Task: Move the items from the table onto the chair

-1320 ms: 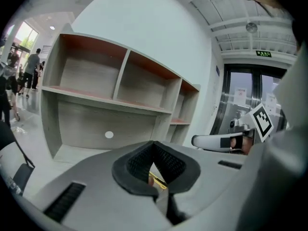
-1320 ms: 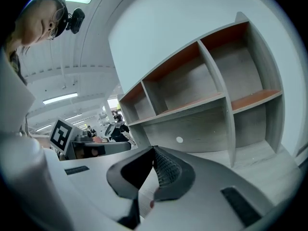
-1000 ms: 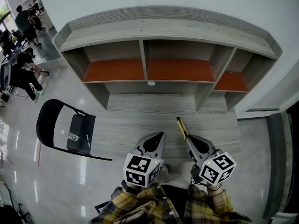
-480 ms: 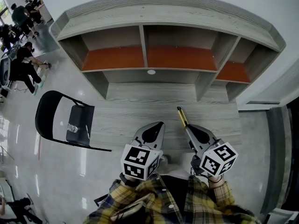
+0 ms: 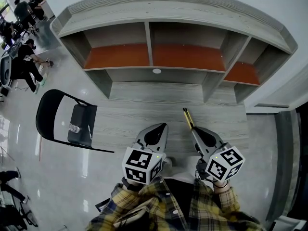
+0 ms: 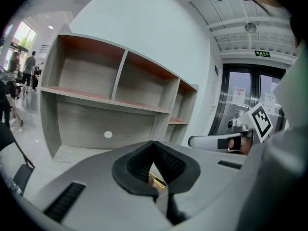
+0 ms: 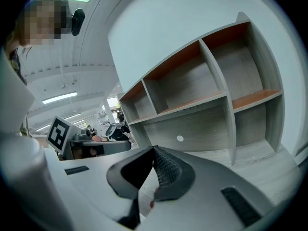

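The grey wood-grain table (image 5: 144, 114) with its orange-shelved hutch (image 5: 159, 57) fills the middle of the head view. The black folding chair (image 5: 83, 117) stands on the floor off the table's left edge, at 9 o'clock from the person, and a small clear plastic bottle (image 5: 74, 128) already lies on its seat. Both tongs hover over the near edge of the table with their jaws pressed together and nothing gripped. One item looks left on the table, a slim gold-coloured stick (image 5: 187, 118). It lies just beyond the tip of the right tongs (image 5: 195, 130), at about 11 o'clock from them, with its long axis running 11 to 5, nearly in line with them. From the left tongs (image 5: 163, 126) it sits at 2 o'clock, so the right hand is the nearer, though the chair lies on the far side from it
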### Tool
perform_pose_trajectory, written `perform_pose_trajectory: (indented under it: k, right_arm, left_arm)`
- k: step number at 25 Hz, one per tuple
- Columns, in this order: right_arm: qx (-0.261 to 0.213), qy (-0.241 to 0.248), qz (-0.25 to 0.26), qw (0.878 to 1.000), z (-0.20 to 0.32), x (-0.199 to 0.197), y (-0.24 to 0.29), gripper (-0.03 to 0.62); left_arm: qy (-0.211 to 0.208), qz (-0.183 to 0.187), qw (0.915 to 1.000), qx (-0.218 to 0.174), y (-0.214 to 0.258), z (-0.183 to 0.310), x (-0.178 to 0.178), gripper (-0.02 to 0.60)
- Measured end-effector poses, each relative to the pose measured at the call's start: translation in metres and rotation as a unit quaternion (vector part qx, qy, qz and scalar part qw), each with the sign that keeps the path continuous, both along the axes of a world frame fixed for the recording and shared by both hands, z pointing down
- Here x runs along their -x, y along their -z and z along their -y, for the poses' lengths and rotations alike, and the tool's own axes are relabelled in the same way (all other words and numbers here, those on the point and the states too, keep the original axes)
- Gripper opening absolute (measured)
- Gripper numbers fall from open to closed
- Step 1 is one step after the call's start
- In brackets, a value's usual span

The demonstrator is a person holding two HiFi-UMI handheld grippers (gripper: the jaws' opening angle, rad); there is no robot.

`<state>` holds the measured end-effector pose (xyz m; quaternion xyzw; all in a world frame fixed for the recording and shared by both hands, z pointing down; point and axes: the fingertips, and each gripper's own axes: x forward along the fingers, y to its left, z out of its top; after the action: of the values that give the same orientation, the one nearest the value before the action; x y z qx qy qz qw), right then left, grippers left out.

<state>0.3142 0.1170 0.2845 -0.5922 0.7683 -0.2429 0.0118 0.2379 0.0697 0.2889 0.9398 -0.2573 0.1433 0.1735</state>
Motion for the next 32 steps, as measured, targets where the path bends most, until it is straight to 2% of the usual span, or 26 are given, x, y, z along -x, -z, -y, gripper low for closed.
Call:
perform_pose_trajectory:
  k: [8, 14, 17, 20, 23, 25, 28, 32]
  right_arm:
    - [0.002, -0.003, 0.003, 1.0, 0.0, -0.005, -0.005, 0.017]
    - [0.012, -0.02, -0.027, 0.999, 0.004, -0.02, -0.017, 0.018]
    - [0.035, -0.01, -0.024, 0.999, 0.007, -0.03, -0.035, 0.02]
    - [0.063, -0.005, -0.043, 0.997, 0.019, -0.041, -0.063, 0.021]
    - [0.097, 0.008, -0.049, 0.994, 0.028, -0.045, -0.093, 0.089]
    - [0.117, 0.013, -0.063, 0.991, 0.035, -0.048, -0.114, 0.104]
    - [0.153, 0.021, -0.102, 0.983, 0.045, -0.053, -0.152, 0.123]
    - [0.22, 0.044, -0.147, 0.963, 0.049, -0.057, -0.211, 0.156]
  left_arm:
    - [0.004, 0.002, 1.0, 0.001, -0.002, 0.002, 0.0, 0.003]
    - [0.02, -0.006, 0.9995, 0.022, -0.007, 0.007, 0.012, 0.003]
    - [0.039, 0.002, 0.9986, 0.035, -0.013, 0.007, 0.024, 0.003]
    - [0.056, 0.015, 0.9975, 0.039, -0.021, 0.012, 0.037, 0.003]
    - [0.075, 0.026, 0.9956, 0.051, -0.031, 0.012, 0.05, 0.003]
    - [0.085, 0.032, 0.9942, 0.058, -0.036, 0.012, 0.059, 0.003]
    - [0.097, 0.041, 0.9921, 0.068, -0.046, 0.013, 0.071, 0.003]
    - [0.106, 0.053, 0.9888, 0.091, -0.064, 0.01, 0.082, 0.003]
